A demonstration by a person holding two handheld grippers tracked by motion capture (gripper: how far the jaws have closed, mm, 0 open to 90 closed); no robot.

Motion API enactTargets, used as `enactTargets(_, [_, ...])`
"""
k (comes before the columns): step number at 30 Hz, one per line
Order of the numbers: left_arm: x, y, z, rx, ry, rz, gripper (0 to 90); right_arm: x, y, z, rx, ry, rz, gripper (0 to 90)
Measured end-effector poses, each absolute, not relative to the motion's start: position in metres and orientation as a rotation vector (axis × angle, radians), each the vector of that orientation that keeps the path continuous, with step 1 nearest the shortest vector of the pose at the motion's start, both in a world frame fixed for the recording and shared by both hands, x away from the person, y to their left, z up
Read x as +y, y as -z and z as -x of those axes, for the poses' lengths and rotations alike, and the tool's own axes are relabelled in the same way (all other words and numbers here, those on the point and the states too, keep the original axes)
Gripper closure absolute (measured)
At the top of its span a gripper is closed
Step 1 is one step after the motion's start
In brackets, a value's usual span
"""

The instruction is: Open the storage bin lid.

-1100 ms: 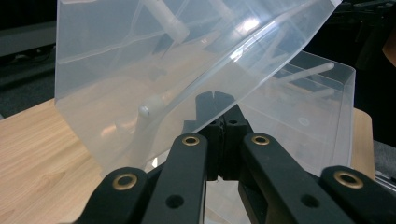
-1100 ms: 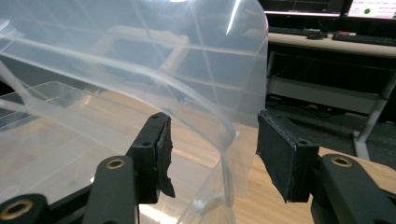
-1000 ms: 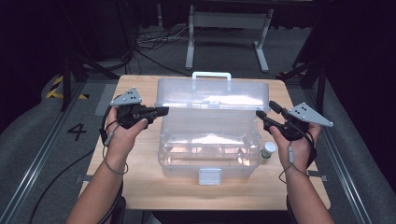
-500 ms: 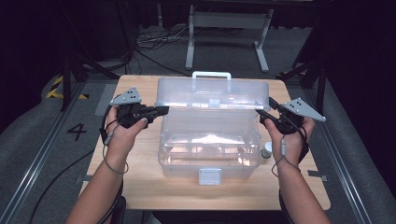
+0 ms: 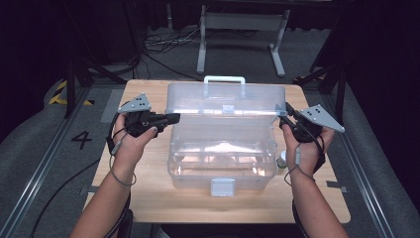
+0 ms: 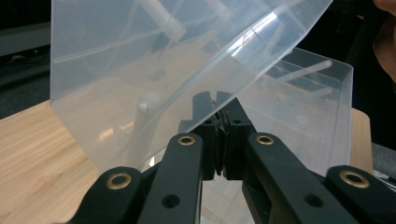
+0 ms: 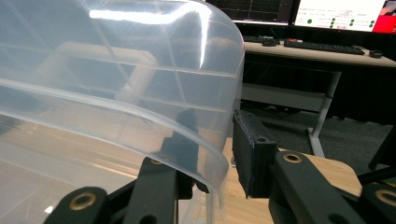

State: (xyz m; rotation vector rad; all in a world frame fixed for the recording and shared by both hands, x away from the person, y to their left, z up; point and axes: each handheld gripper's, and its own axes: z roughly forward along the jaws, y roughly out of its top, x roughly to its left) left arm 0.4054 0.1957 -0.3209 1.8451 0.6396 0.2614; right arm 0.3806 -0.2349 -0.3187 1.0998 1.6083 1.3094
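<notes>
Clear plastic lid [image 5: 225, 99]: left gripper [image 5: 171, 118] clamped on its edge; right gripper [image 5: 283, 117] closing around opposite edge, not yet pinching. Lift both evenly.

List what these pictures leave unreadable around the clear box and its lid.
- Small item beside the box, high view: too small, partly behind the right hand.
- Right gripper inner pad, right gripper view: blurred behind the lid; contact unclear.
- Box contents, high view: glare.
</notes>
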Motion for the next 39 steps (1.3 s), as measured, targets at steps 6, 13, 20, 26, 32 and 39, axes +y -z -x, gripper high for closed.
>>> enactTargets(6, [0.200, 0.322, -0.399, 0.637, -0.258, -1.853, 83.7, -0.235, 0.316, -0.383, 1.593, -1.314, -1.097, 72.2])
enactTargets(13, [0.210, 0.326, -0.392, 0.672, -0.264, -1.864, 82.4, -0.233, 0.312, -0.387, 1.559, -1.316, -1.084, 72.0])
enactTargets(20, [0.223, 0.327, -0.384, 0.710, -0.287, -1.851, 82.1, -0.232, 0.310, -0.396, 1.539, -1.330, -1.074, 71.7])
enactTargets(26, [0.236, 0.330, -0.377, 0.752, -0.308, -1.842, 82.1, -0.232, 0.309, -0.404, 1.532, -1.307, -1.069, 75.7])
enactTargets(32, [0.248, 0.335, -0.370, 0.796, -0.305, -1.835, 81.9, -0.232, 0.311, -0.410, 1.522, -1.308, -1.069, 78.2])
enactTargets(39, [0.258, 0.337, -0.361, 0.830, -0.324, -1.821, 81.9, -0.234, 0.312, -0.420, 1.526, -1.302, -1.070, 80.9])
